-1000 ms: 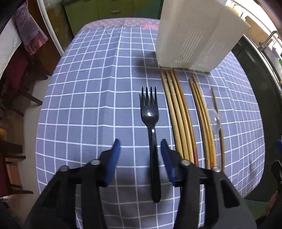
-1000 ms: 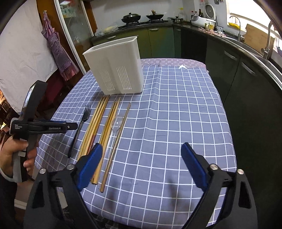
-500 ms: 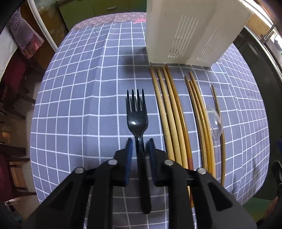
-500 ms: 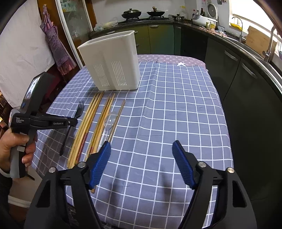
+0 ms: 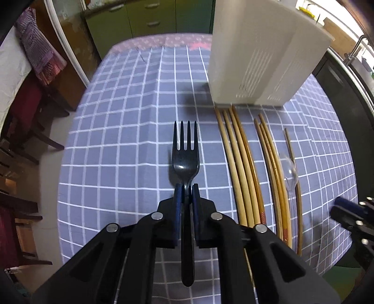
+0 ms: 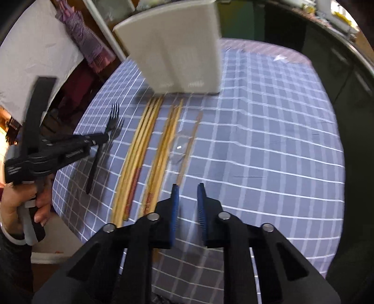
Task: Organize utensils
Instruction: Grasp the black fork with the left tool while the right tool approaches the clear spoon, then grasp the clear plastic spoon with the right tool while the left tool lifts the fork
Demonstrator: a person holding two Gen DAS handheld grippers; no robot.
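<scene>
L gripper (image 5: 186,191) is clamped on the black fork (image 5: 185,161) at its neck, tines to 12 o'clock. R gripper (image 6: 188,187) is closing w/ nothing between its pads, over the checked worktop (image 6: 268,145). Chopsticks (image 5: 240,163) and a clear spoon (image 5: 289,170) lie at 3 o'clock of the fork; white holder (image 5: 261,58) stands beyond, at 1 o'clock.

It was a home kitchen. Green cabinets (image 5: 149,21) with drawer handles stood behind a table under a blue checked cloth (image 5: 121,131), and a steel tap (image 5: 355,50) rose at the right. Dark wooden chairs (image 5: 21,121) stood alongside.
</scene>
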